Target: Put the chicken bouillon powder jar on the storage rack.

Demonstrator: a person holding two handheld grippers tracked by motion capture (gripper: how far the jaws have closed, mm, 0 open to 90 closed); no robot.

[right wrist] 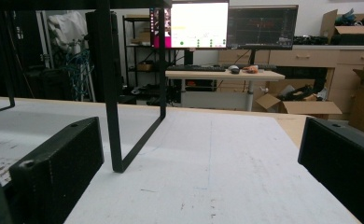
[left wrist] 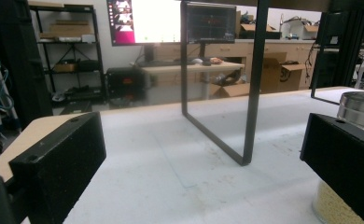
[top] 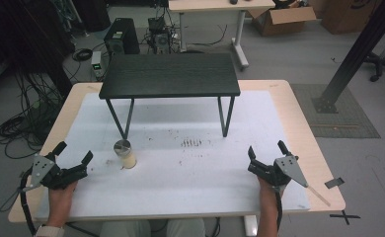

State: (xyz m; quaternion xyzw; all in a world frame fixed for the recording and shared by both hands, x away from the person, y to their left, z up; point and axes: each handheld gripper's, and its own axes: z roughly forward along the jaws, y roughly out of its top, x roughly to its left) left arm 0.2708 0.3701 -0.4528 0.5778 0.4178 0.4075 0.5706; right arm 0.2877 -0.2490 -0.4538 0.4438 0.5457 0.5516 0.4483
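Metal-lidded and filled with something pale and grainy, the jar stands upright on the white mat of the desk, just in front of the left leg of the small black shelf that stands on the mat. By the look of things, the work has not yet got under way: nothing is held, the jar is untouched, and both hands rest near the front edge of the desk, well apart from each other.

On the left gripper, the fingers are spread wide with only bare mat between them. In the left gripper view the jar peeks out from behind the right-hand finger, close by but not between the two. This gripper is the nearer one to the jar, so it seems the likelier to go for it.

Over on the right gripper, the fingers also stand wide apart and hold nothing; the right gripper view looks across empty mat toward a leg of the shelf. Everything is left to do: reaching, closing on the jar, and moving it.
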